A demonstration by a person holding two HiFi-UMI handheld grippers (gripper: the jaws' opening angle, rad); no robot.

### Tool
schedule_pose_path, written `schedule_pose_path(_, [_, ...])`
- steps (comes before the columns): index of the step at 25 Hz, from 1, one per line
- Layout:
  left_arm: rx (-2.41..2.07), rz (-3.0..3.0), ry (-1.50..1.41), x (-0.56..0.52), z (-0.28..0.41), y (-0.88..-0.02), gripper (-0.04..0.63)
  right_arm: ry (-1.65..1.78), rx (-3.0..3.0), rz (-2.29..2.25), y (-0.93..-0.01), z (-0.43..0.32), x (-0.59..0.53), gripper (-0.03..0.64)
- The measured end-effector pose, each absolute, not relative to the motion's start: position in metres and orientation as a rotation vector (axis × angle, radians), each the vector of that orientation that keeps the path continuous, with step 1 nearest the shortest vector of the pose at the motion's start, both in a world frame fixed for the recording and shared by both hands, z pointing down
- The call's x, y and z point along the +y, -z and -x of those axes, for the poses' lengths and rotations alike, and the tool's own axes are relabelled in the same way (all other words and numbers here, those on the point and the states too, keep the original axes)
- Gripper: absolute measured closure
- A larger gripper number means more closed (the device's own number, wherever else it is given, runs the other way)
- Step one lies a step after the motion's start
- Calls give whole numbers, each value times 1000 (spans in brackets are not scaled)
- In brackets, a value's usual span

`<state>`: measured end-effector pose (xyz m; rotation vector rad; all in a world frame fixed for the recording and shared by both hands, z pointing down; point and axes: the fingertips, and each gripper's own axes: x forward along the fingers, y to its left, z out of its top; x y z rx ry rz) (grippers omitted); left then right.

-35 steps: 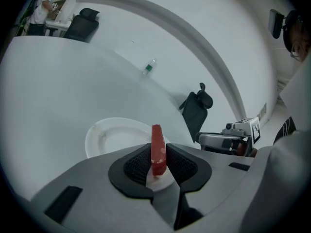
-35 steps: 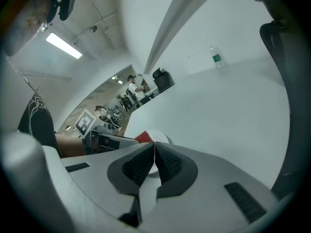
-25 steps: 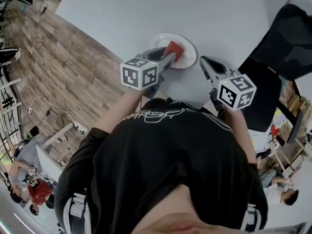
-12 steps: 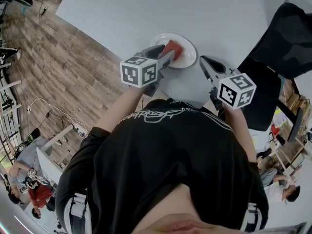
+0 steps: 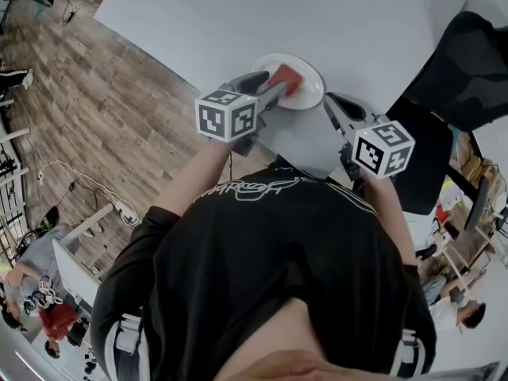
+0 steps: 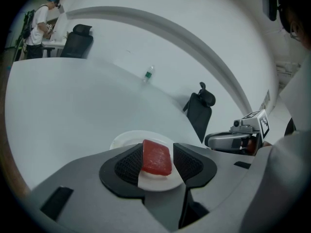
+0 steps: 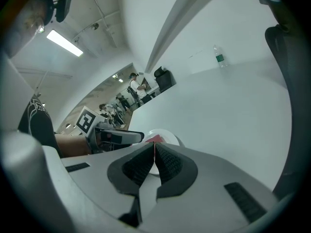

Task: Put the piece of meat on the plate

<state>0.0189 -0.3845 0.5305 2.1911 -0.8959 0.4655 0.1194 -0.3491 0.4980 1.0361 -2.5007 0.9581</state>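
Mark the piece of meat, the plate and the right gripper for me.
piece of meat [image 6: 156, 158]: left gripper view, middle of its red top face.
plate [image 6: 127, 139]: left gripper view, bare white rim left of the meat.
right gripper [image 5: 329, 98]: head view, tips of its shut jaws.

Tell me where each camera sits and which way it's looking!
Head view: on the person's head, looking steeply down at the table; shows the black shirt, left gripper and right gripper.
Left gripper view: rides the left gripper, looking along its opening jaws at the meat between them on the plate; right gripper at right.
Right gripper view: rides the right gripper, looking past its shut jaws toward the plate; left gripper at left.
Shared: all three see the plate and meat.
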Motion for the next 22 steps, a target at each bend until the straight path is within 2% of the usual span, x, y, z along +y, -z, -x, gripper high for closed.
schedule_pose_path(6, [-880,-2242,-326,-370,-11,-481,427,-911,-2533,-1054,-476,-107,-344,604])
schedule_pose_path(11, [-874,-2335,-219,-337,8,-431,546,-863,-2604,-1065,-445,-85,-328,604])
schedule_pose_path(14, [-844,-2360,-139,-311,18,-407,586,-826,-2642,-1053,-431,-74,-312,604])
schedule_pose_path(22, [-809,-2458,-95,-210,54,-365,588,-753,-2717,-1010,-401,-23,-222,604])
